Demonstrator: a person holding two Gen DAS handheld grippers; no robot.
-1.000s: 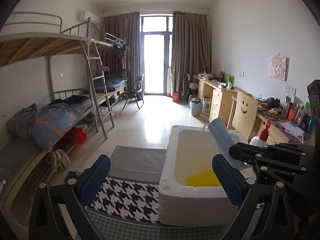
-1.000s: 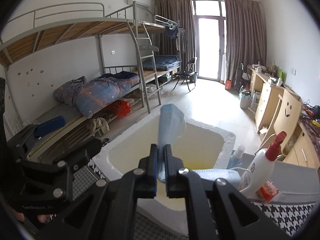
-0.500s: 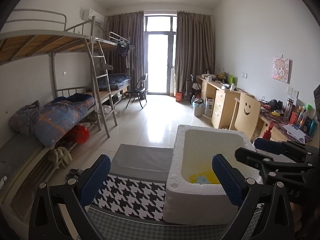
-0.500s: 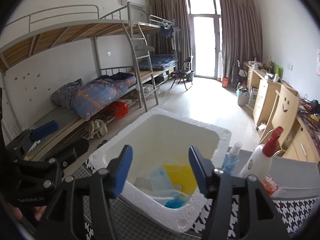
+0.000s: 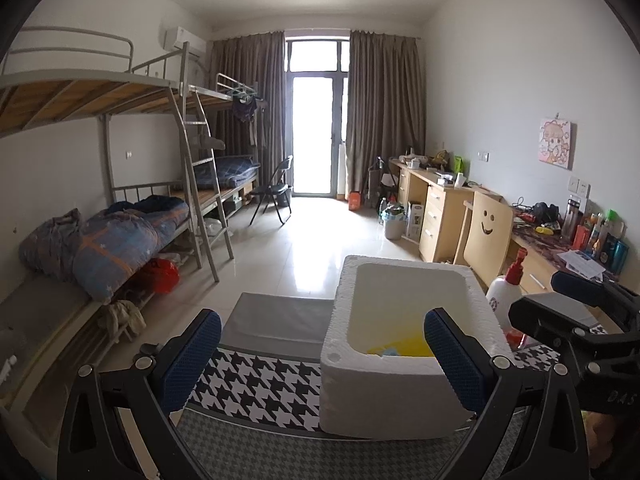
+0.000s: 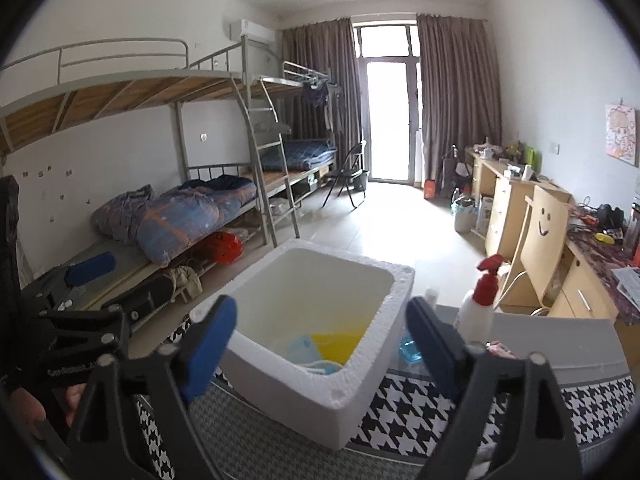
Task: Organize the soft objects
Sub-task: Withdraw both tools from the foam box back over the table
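A white foam box (image 6: 362, 376) stands on a houndstooth cloth. Inside it lie a light blue face mask (image 6: 306, 350) and a yellow soft item (image 6: 340, 344); the left wrist view shows the box (image 5: 384, 396) and the yellow item (image 5: 404, 346) too. My right gripper (image 6: 320, 348) hangs over the box's near rim, its jaws opening wide with nothing between the pads. My left gripper (image 5: 322, 354) is open and empty, left of and in front of the box. The right gripper's arm (image 5: 580, 320) shows at the right edge of the left wrist view.
A white spray bottle with a red trigger (image 6: 480, 300) and a small blue bottle (image 6: 412, 350) stand right of the box. A grey folded mat (image 5: 280, 316) lies beyond the cloth. Bunk beds (image 5: 120, 220) line the left, desks and a wooden chair (image 5: 486, 236) the right.
My right gripper went from shut on the blue mask above the box to wide open. The mask dropped into the box. Both grippers drew back a little.
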